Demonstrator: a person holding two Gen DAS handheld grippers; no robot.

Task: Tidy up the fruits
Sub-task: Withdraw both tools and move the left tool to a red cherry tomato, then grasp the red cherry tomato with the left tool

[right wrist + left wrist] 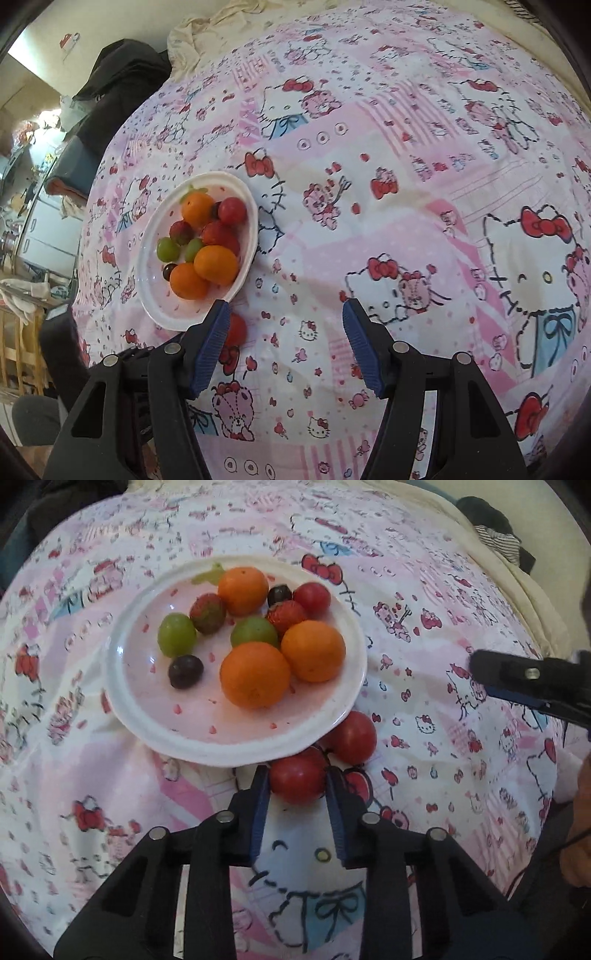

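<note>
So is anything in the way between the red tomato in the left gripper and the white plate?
Nothing visible blocks it. The left gripper has its fingers on either side of the near red tomato, right by the white plate's rim. A second red tomato sits to its right, beside the path.
</note>
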